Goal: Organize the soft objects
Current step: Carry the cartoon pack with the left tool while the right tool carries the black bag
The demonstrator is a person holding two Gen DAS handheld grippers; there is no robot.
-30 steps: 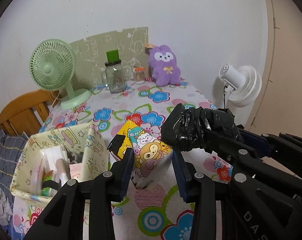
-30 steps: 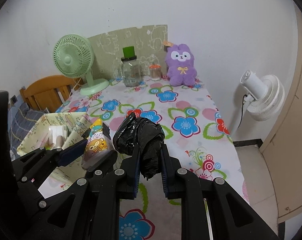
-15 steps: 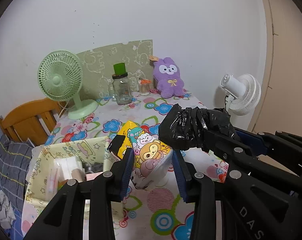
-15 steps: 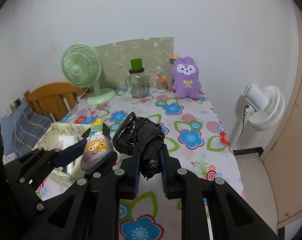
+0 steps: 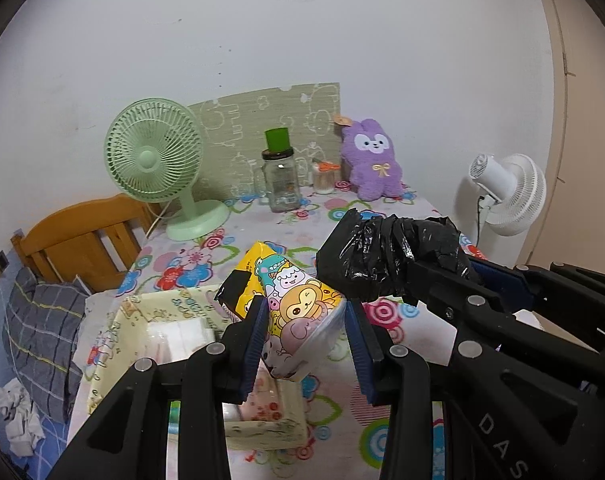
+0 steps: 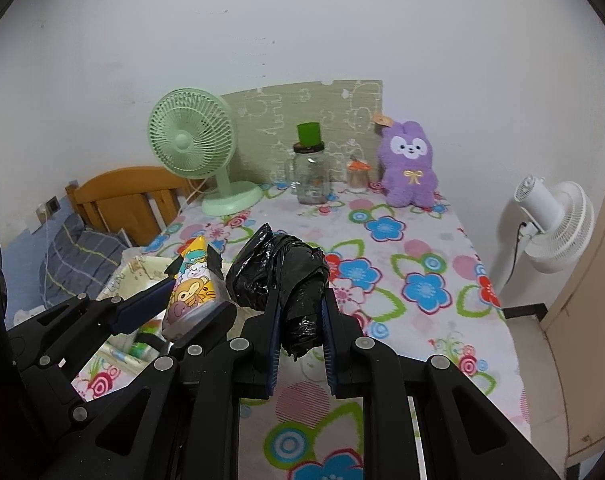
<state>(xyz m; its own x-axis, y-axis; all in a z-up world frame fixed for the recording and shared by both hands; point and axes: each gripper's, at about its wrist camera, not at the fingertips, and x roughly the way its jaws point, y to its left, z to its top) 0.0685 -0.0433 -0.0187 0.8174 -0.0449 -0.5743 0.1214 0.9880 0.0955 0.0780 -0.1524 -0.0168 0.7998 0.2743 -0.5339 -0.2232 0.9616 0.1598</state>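
My left gripper is shut on a yellow cartoon-printed tissue pack, held in the air above the flowered table. Just to its right, my right gripper is shut on a crumpled black plastic bag, which bulges out ahead of the pads. The right wrist view shows the left gripper and its pack at lower left. A cream fabric storage box with white packets inside sits under and left of the left gripper. A purple plush rabbit stands at the table's far end.
At the back of the table stand a green desk fan, a glass jar with a green lid and a small jar. A white floor fan is to the right. A wooden chair and a plaid pillow are to the left.
Both grippers have risen and drawn back from the table together, still holding their loads. The table and the box now look lower and farther off.
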